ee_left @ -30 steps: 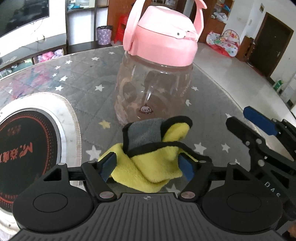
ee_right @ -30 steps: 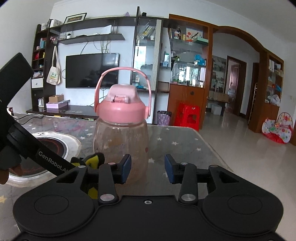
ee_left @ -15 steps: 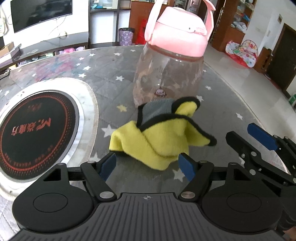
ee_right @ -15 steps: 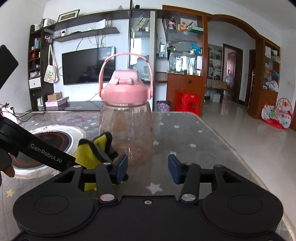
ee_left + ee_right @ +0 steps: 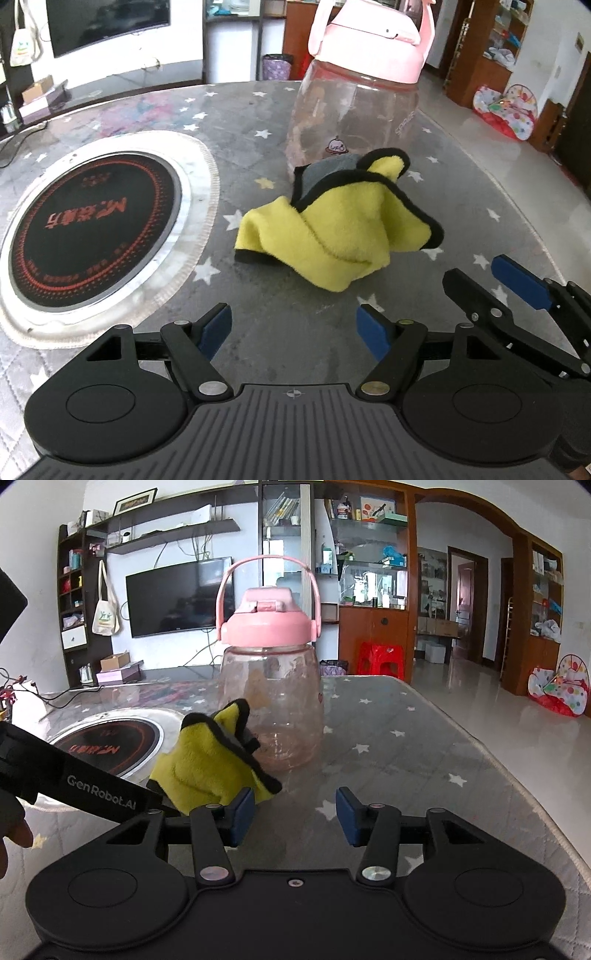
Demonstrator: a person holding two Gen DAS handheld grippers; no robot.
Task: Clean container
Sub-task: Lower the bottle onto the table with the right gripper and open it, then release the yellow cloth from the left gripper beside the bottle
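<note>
A clear plastic bottle (image 5: 351,122) with a pink lid and carry handle stands upright on the grey star-patterned table; it also shows in the right wrist view (image 5: 271,705). A crumpled yellow cloth (image 5: 332,229) with black trim and a grey side lies on the table against the bottle's near side; the right wrist view shows it (image 5: 210,760) left of the bottle. My left gripper (image 5: 293,330) is open and empty, a short way back from the cloth. My right gripper (image 5: 291,818) is open and empty, in front of the bottle. The right gripper (image 5: 517,291) shows at the lower right of the left wrist view.
A round black induction hob (image 5: 92,229) with a clear rim is set into the table at the left. The table's right edge (image 5: 517,771) drops to a tiled floor. A TV, shelves and a red stool stand behind the table.
My left gripper let go of the cloth and drew back; the cloth now lies on the table. My right gripper also drew back from the bottle. Both views show the bottle farther away.
</note>
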